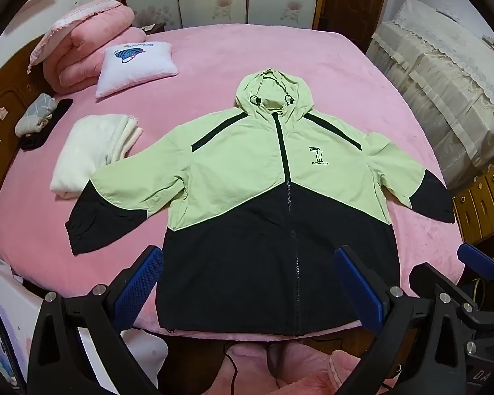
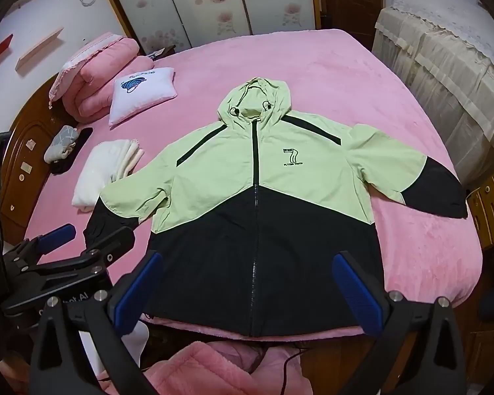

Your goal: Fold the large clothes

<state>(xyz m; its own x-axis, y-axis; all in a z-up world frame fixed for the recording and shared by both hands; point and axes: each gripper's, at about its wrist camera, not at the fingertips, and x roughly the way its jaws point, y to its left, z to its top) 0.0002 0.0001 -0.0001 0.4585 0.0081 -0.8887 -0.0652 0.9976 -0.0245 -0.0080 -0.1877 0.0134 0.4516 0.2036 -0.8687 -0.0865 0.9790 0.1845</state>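
A light-green and black hooded zip jacket lies flat and face up on the pink bed. Its hood points away from me and both sleeves are spread out. The zip is closed. My left gripper hangs open above the black hem, its blue pads wide apart and holding nothing. My right gripper is likewise open over the hem, a little further right, with nothing between its fingers. In each wrist view the other gripper shows at the edge as a blue pad.
A folded white blanket lies beside the jacket's left sleeve. Behind it are a printed white pillow and a folded pink quilt. A wooden headboard runs along the left. Cloth-covered furniture and wooden drawers stand right.
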